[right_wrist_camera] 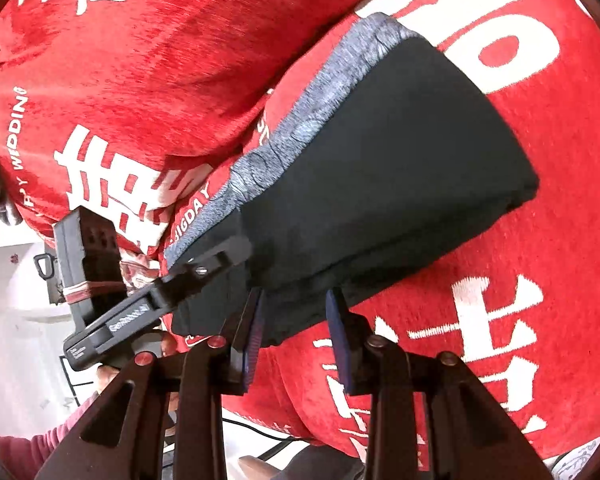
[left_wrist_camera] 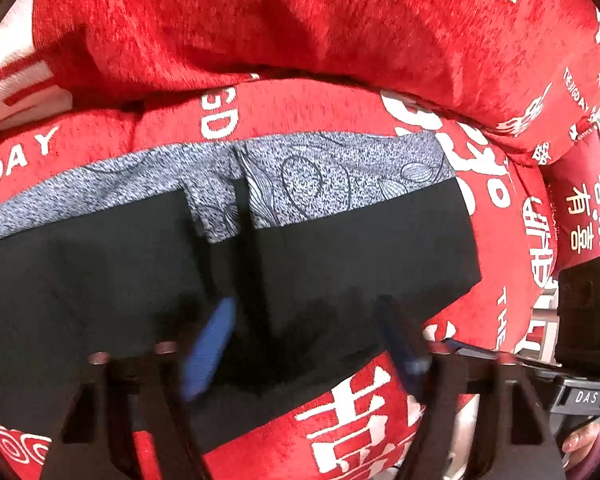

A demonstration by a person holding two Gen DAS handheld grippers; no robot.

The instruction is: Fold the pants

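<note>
Black pants (right_wrist_camera: 380, 168) with grey patterned waistband (left_wrist_camera: 300, 176) lie folded into thick stack on red blanket (left_wrist_camera: 260, 20) printed with white lettering. Left tongs (left_wrist_camera: 304, 340) spread wide over near edge of stack, blue pads (left_wrist_camera: 212, 344) blurred, nothing gripped. Right tongs (right_wrist_camera: 296, 328) also open, straddling near hem, pads beside cloth, not clamped. Judged step: late fold, or tidying of finished bundle. Next move likely calls for both tongs pinching near edge together, lifting evenly to avoid layers slipping.
</note>
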